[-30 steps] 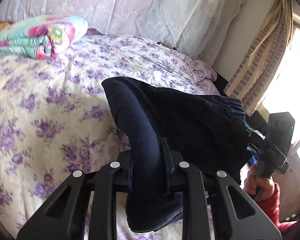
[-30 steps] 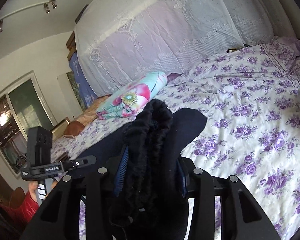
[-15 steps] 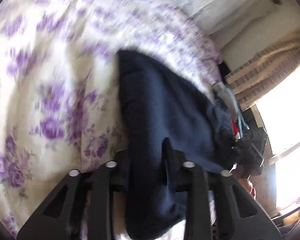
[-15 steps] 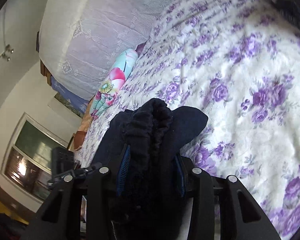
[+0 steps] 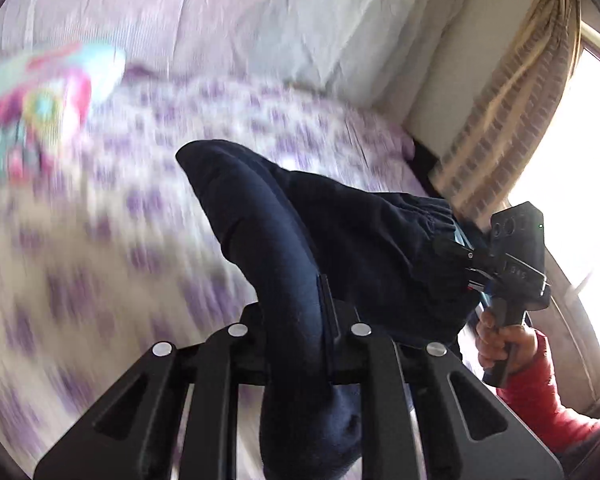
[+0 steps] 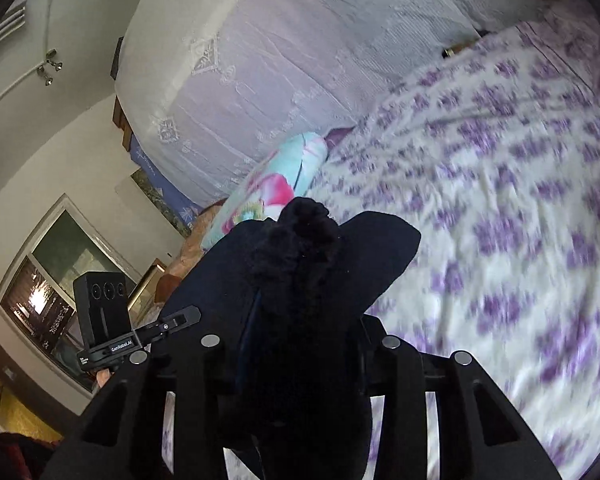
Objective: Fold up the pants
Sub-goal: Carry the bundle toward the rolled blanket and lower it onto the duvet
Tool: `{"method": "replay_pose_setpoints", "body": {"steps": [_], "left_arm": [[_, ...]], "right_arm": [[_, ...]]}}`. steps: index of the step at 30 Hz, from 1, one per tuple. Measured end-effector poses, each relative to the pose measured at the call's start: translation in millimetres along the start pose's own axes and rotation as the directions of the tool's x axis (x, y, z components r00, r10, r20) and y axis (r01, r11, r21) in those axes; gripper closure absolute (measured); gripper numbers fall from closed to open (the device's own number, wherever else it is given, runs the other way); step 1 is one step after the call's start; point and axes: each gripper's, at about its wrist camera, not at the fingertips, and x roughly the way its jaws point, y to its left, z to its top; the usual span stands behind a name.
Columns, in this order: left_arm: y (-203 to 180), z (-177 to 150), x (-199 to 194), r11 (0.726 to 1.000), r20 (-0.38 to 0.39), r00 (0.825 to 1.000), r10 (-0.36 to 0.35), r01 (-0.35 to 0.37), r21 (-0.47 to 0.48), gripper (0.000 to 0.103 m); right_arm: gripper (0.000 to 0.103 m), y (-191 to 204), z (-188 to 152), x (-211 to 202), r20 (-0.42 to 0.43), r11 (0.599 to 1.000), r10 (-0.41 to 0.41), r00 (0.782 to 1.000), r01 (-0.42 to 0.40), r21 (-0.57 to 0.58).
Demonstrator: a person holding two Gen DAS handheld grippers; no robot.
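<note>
- Two grips carry one pair of dark navy cloth pants point(image 5: 352, 240), hung in the air above the purple-flowered white bedspread point(image 6: 520, 208) — not lying on it.
- Left gripper point(image 5: 296, 312): fingers point(image 5: 328, 300) pressed together on a thick rolled edge of the cloth.
- Right gripper point(image 6: 300, 328): closed on the gathered, ruffled waistband.
- To do this well, I judge, keep both pinches firm and level, the cloth taut between them, and lower it flat onto the bed before any fold — blur suggests fast motion, so slow down.
</note>
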Motion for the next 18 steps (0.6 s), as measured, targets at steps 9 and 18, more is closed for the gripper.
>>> {"method": "replay_pose_setpoints", "body": {"steps": [9,18], "left_arm": [[87.4,136.9,93.3,0.976,0.082,0.973,0.215,-0.212,-0.044,0.088],[174.7,109.4,236.3,0.795,-0.044,0.794,0.606,-0.606,0.022,0.033]], "right_arm": [[0.064,-41.7,149.0,156.4,0.067,0.990,-0.091,0.994,0.098,-0.101],[0.036,-153.6,128.0,269.9,0.019,0.907,-0.419,0.908,0.417,0.056]]}}
